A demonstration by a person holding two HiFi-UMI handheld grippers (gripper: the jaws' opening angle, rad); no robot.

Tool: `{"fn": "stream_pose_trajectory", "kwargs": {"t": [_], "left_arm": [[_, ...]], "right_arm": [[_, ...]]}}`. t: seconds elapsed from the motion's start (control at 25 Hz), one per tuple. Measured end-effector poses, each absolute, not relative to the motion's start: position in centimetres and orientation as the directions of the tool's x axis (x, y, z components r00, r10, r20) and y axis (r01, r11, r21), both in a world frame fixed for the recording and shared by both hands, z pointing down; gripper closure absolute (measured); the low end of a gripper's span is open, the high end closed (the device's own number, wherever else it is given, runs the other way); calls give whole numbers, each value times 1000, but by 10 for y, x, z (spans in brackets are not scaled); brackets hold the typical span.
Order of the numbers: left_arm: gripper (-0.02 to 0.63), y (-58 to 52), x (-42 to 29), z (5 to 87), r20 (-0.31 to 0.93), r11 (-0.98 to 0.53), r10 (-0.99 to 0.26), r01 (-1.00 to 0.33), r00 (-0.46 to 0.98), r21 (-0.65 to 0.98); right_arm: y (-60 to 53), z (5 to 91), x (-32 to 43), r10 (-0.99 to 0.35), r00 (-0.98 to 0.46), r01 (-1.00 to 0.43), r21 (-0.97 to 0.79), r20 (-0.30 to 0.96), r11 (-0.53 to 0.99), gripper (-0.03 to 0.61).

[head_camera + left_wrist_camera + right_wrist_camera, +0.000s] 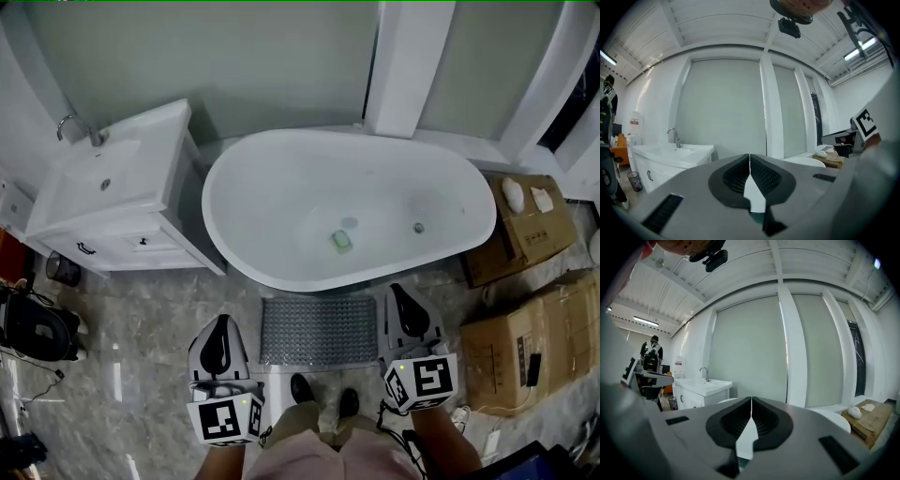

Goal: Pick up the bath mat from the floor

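Bath mat (317, 330): I see it flat on the floor (141, 319) by the bathtub (281, 187), between my grippers; neither gripper view shows it.
Left gripper (222, 323): jaws closed, empty.
Right gripper (400, 292): jaws closed, empty.

Bath mat (318, 330) ribbed; tub (281, 178) glossy; floor (141, 319) marbled.

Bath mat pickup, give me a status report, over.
Left gripper shut, empty; right gripper shut, empty. Bath mat flat on floor before bathtub, untouched. Nothing on it.
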State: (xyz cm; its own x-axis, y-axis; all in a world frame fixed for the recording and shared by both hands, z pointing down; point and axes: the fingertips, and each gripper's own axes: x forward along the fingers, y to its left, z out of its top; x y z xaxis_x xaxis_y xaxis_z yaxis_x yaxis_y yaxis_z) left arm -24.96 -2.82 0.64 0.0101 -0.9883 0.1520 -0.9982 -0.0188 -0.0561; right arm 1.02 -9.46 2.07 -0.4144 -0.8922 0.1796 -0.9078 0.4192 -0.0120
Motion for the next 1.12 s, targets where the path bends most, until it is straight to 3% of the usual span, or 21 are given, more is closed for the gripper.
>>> {"fn": "stream_pose_trajectory", "kwargs": {"t": [0.4,1.12], "left_arm": [[584,-60,-260,44,222,-80,-973,-996,69,-40],[584,-41,-240,184,426,-98,-902,-994,71,-42]], "right_arm": [[-107,57,36,-917,-314,-946,-3,245,323,561],[-100,199,98,-861,-322,-940,-22,395,341,560]]}}
